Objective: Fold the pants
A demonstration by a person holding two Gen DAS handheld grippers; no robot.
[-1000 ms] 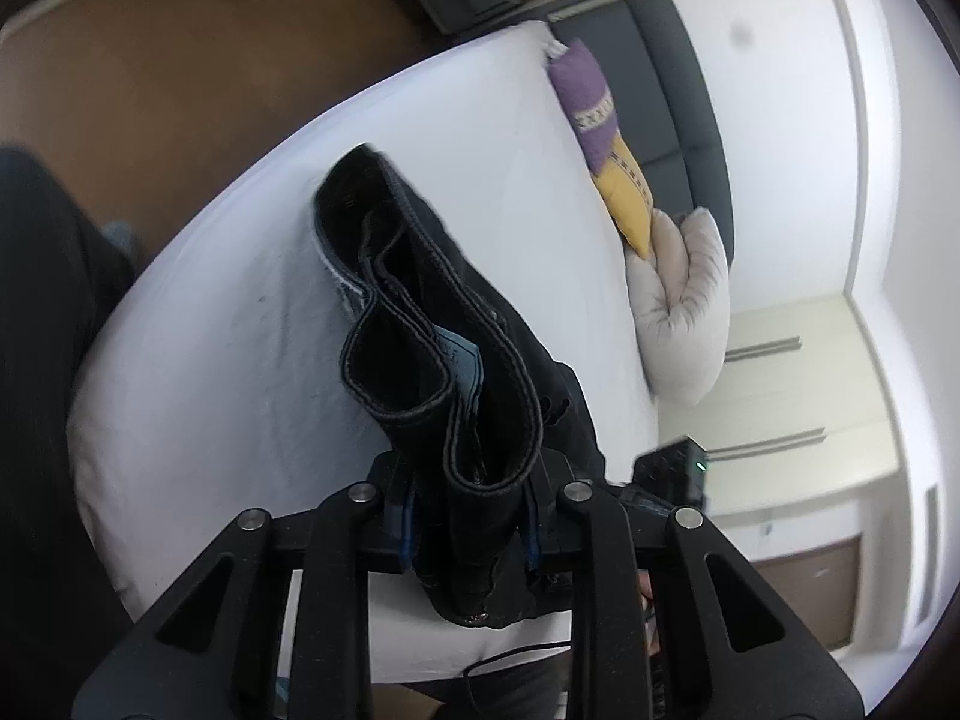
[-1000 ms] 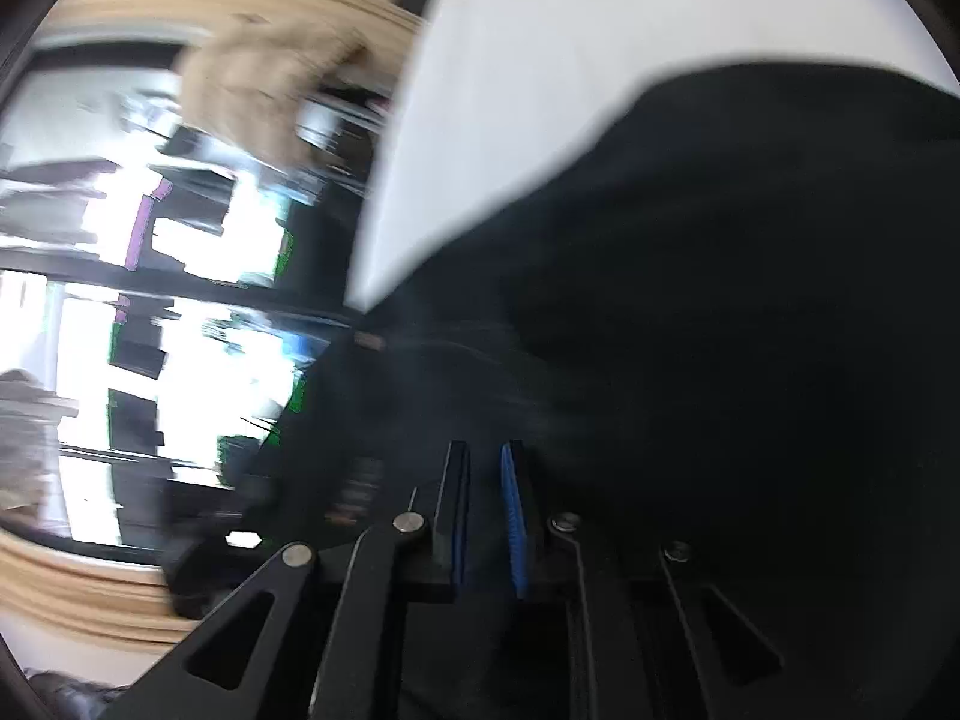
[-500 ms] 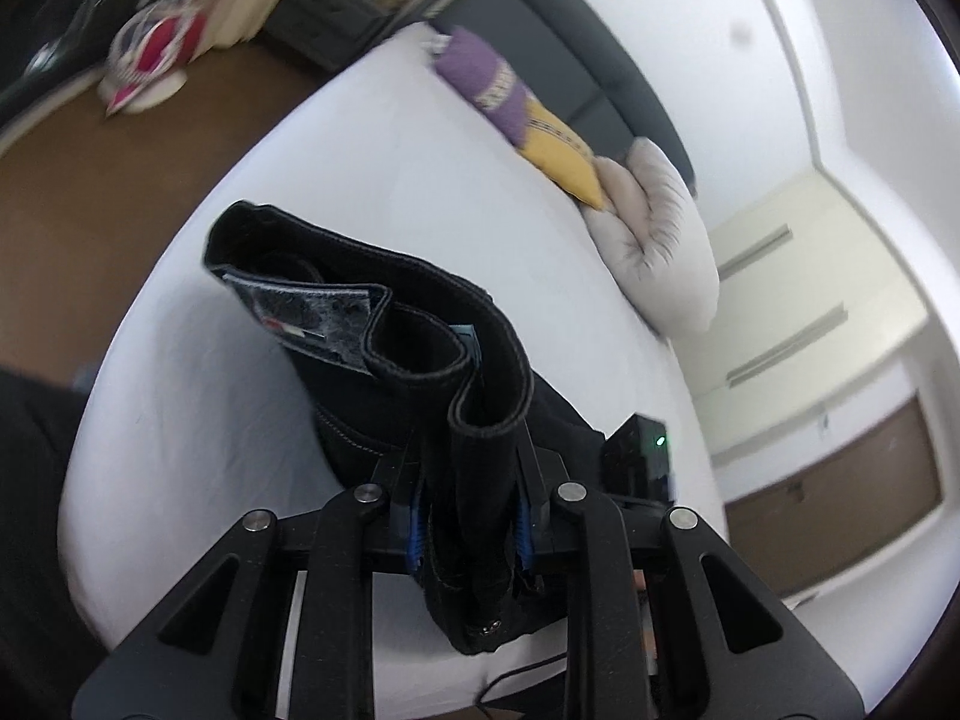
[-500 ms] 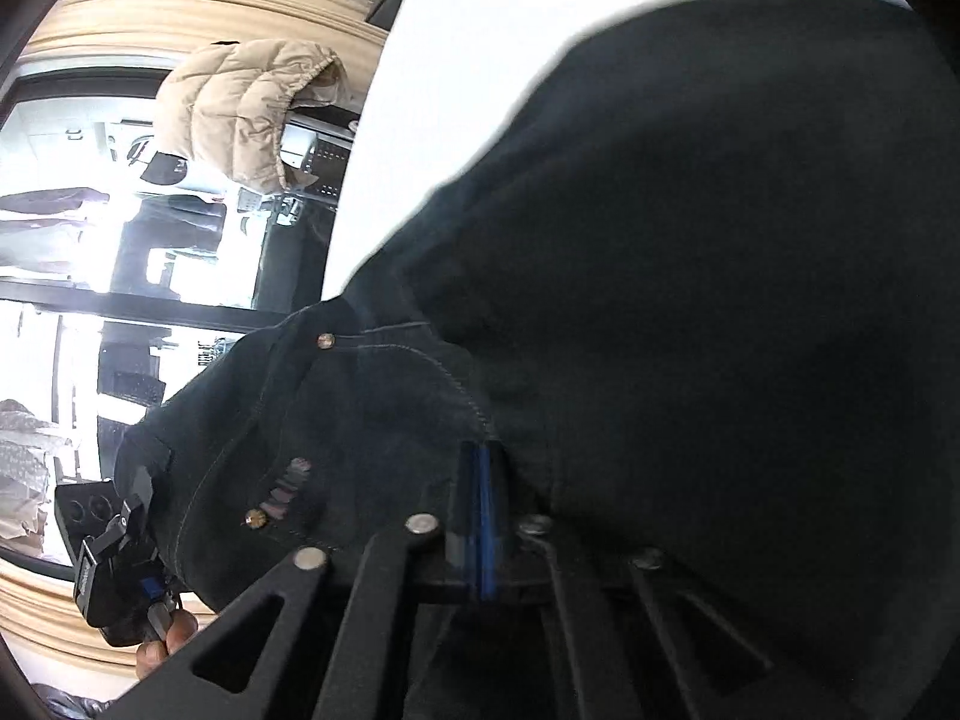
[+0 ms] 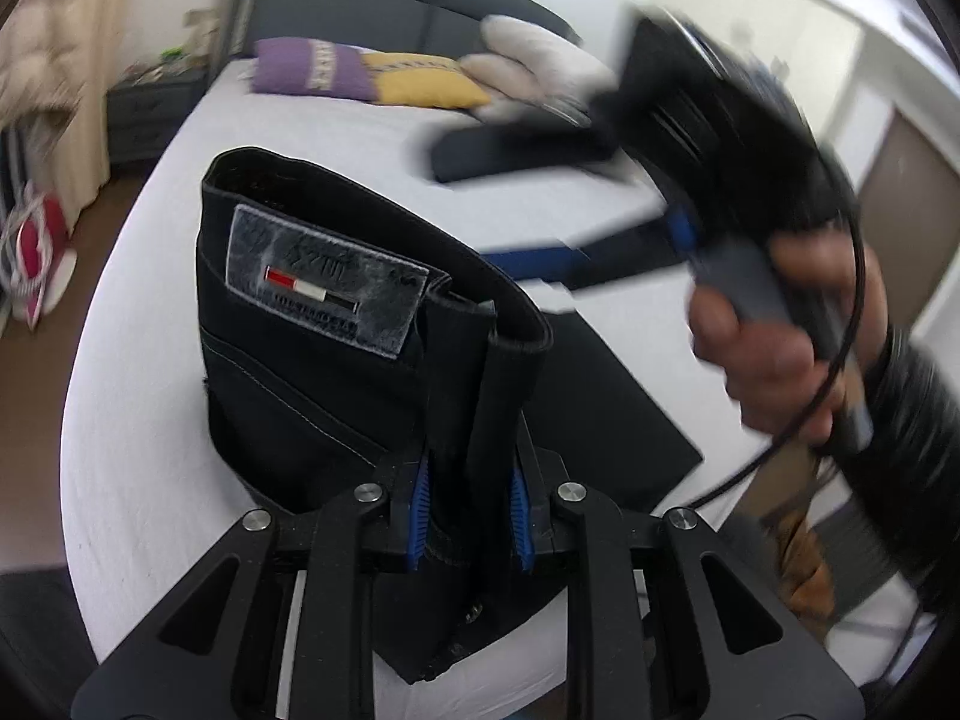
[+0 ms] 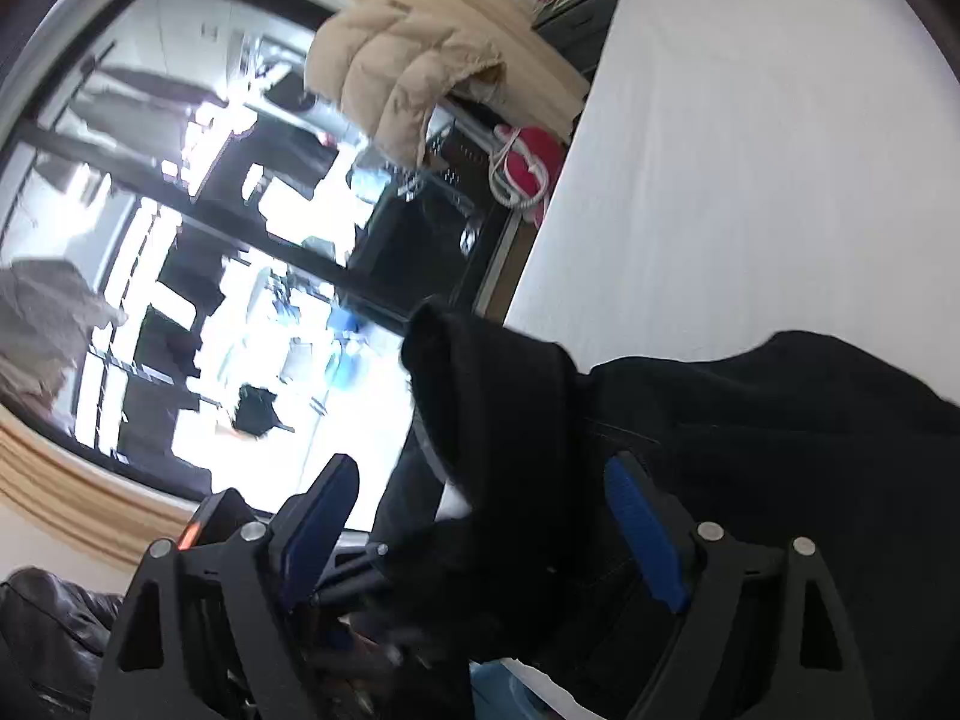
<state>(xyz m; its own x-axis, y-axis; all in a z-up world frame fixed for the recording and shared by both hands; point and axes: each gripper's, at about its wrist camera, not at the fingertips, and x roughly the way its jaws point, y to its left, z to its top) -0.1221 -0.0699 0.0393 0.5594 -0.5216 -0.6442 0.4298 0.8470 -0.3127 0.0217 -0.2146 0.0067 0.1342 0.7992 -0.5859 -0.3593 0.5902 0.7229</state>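
Pants (image 5: 336,360) waistband between left gripper (image 5: 468,516) fingers (image 5: 420,510)

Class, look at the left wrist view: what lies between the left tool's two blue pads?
A bunched fold of the black pants, at the waistband, is clamped between the pads of the left tool. The left wrist view shows this.

Left gripper (image 5: 469,504) clamped, right gripper (image 6: 480,525) jaws just spread wide
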